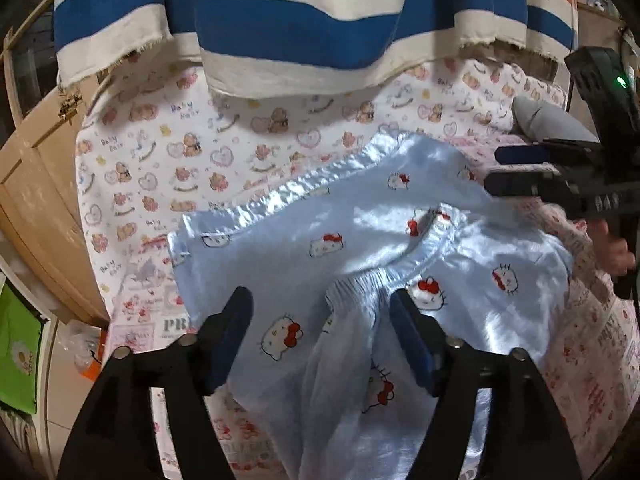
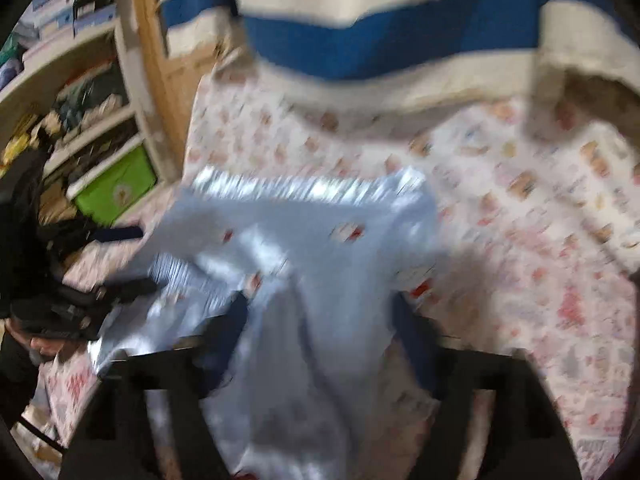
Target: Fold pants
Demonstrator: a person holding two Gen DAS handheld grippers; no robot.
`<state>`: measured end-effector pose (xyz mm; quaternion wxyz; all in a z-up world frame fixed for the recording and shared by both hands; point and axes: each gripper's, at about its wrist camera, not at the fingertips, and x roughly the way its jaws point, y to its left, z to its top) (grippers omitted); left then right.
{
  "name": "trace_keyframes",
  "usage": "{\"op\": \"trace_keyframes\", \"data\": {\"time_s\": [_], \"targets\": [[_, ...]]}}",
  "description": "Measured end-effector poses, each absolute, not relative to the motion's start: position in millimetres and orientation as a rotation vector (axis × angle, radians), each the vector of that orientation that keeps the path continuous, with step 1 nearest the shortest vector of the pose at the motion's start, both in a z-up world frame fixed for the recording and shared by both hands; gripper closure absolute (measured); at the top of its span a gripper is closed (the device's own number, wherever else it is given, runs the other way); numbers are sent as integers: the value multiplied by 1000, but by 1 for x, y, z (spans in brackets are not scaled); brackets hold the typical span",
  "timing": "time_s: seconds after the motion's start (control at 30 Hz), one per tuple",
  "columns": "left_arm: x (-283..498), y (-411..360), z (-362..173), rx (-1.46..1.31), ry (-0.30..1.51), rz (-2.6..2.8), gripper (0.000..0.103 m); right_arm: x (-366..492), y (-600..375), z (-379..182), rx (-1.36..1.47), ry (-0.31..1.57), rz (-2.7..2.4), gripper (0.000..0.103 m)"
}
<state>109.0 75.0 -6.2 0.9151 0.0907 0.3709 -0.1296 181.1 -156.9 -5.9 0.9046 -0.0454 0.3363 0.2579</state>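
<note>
Light blue satin pants (image 1: 360,216) with a cat-face print lie folded over on a bed sheet (image 1: 168,152) printed with bears and hearts. Their gathered waistband (image 1: 372,276) sits near the middle of the pile. My left gripper (image 1: 320,300) is open, its blue-padded fingers (image 1: 230,336) standing wide on either side of a pants fold without pressing it. My right gripper (image 1: 508,172) comes in from the right edge, over the pants' far corner. The right wrist view is blurred: my right gripper (image 2: 320,340) is open, with the pants (image 2: 304,240) spread between and beyond its fingers. The left gripper (image 2: 136,260) shows at the left.
A blue-and-cream striped cloth (image 1: 304,28) hangs over the bed's far side. A wooden cabinet (image 1: 36,184) stands left of the bed. Shelves (image 2: 76,92) packed with boxes and a green bin (image 2: 116,192) lie further left. A hand (image 1: 616,252) holds the right gripper.
</note>
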Motion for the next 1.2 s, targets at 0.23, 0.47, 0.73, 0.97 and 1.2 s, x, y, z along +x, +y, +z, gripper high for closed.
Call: {"op": "trace_keyframes", "data": {"time_s": [0.23, 0.47, 0.73, 0.97, 1.2], "targets": [[133, 96, 8, 116, 779, -241, 21, 227, -183, 13, 24, 730, 482, 23], [180, 131, -6, 2, 903, -238, 21, 287, -207, 1, 165, 809, 498, 23], [206, 185, -19, -149, 951, -182, 22, 341, -221, -44, 329, 991, 627, 30], [244, 216, -43, -329, 1025, -232, 24, 348, -210, -49, 282, 972, 697, 35], [259, 211, -45, -265, 998, -229, 56, 357, -184, -49, 161, 922, 688, 44]]}}
